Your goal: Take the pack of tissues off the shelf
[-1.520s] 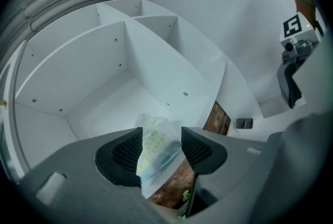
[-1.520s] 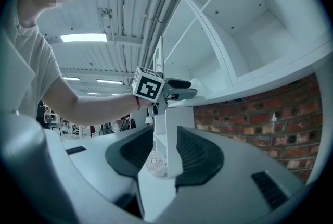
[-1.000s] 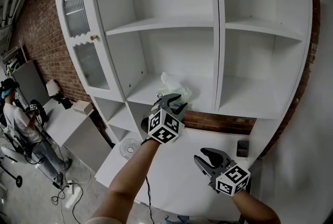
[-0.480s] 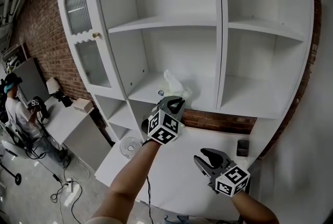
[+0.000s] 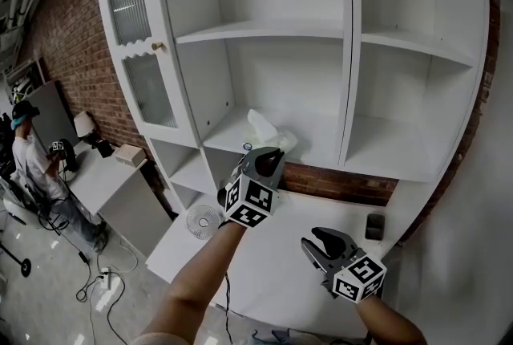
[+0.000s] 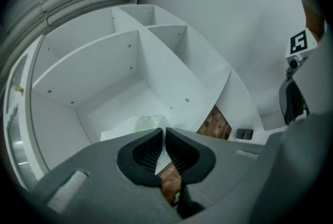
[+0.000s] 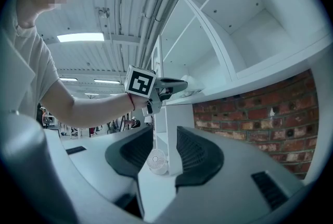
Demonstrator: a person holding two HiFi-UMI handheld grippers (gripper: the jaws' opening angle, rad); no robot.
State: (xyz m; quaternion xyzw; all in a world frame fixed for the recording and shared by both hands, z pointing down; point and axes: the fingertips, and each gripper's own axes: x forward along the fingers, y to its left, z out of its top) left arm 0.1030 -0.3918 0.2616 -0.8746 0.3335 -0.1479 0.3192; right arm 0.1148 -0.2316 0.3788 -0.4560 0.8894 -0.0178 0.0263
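Observation:
The pack of tissues [image 5: 267,130], a pale crinkly plastic bundle, lies on the lower left shelf [image 5: 228,144] of the white shelf unit, near its front edge. My left gripper [image 5: 271,156] is raised to that edge, and its jaws are closing with the pack's near edge [image 6: 147,124] pinched between the pads. In the left gripper view only a thin slit remains between the jaws of that gripper [image 6: 165,133]. My right gripper [image 5: 325,240] hovers low over the white table, open with nothing between its jaws [image 7: 165,133]. It looks up at the left gripper [image 7: 178,84] and the pack [image 7: 193,82].
A small white fan [image 5: 202,221] stands on the table [image 5: 272,275] under the shelf. A small dark box [image 5: 373,227] sits at the table's right by the brick wall. A glass-fronted cabinet door [image 5: 140,54] flanks the shelves. A person [image 5: 28,167] stands far left.
The left gripper's jaws, wide apart a second ago, have come together at the pack's front edge. The right gripper has stayed where it was.

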